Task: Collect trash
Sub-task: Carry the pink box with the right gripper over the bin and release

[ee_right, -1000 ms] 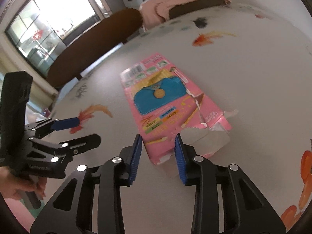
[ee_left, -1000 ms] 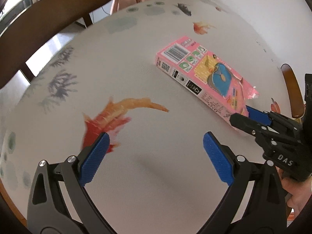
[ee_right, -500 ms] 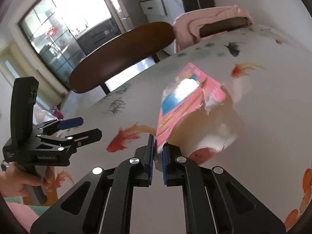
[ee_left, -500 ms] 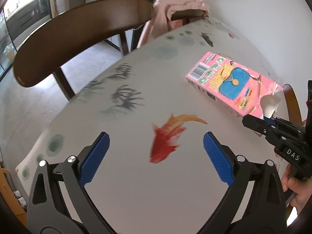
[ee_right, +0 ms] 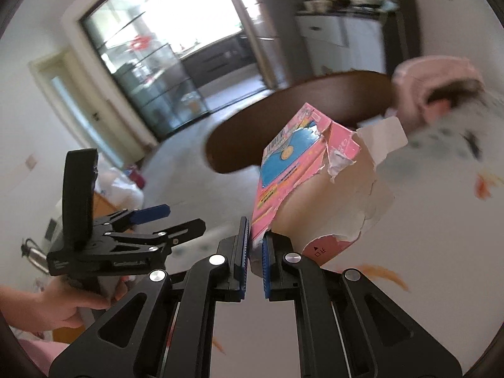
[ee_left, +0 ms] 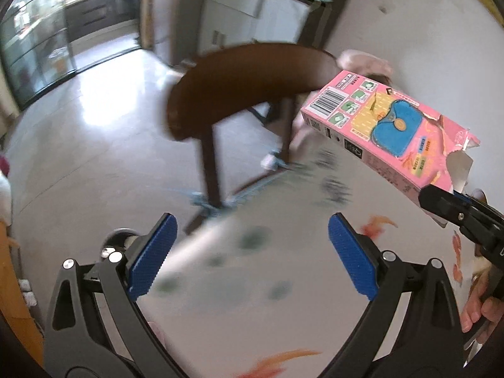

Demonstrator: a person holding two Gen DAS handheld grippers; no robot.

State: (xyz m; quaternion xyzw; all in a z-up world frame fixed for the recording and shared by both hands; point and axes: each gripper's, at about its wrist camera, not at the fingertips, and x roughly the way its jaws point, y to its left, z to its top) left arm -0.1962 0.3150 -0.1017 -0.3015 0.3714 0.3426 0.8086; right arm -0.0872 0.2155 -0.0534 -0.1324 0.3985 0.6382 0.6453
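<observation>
A torn pink cardboard box [ee_right: 293,170] with a blue pouch picture hangs in the air above the table, its ripped end pinched between the pads of my right gripper [ee_right: 254,245], which is shut on it. In the left wrist view the same pink box [ee_left: 387,132] floats at the right, held by the right gripper [ee_left: 447,201] at its torn corner. My left gripper [ee_left: 252,252] stands wide open with nothing between its fingers, over the table's edge. In the right wrist view the left gripper [ee_right: 167,219] sits to the left of the box, apart from it.
The table [ee_left: 252,299] wears a white cloth with fish prints. A dark wooden chair [ee_left: 239,85] stands past its edge on a pale tiled floor [ee_left: 94,145]. Pink cloth [ee_right: 438,75] drapes a second chair. A hand [ee_right: 47,305] grips the left tool.
The right gripper shut on the box's torn end and lifted it off the table. Both grippers rose and swung toward the table's edge, bringing the chair and floor into view.
</observation>
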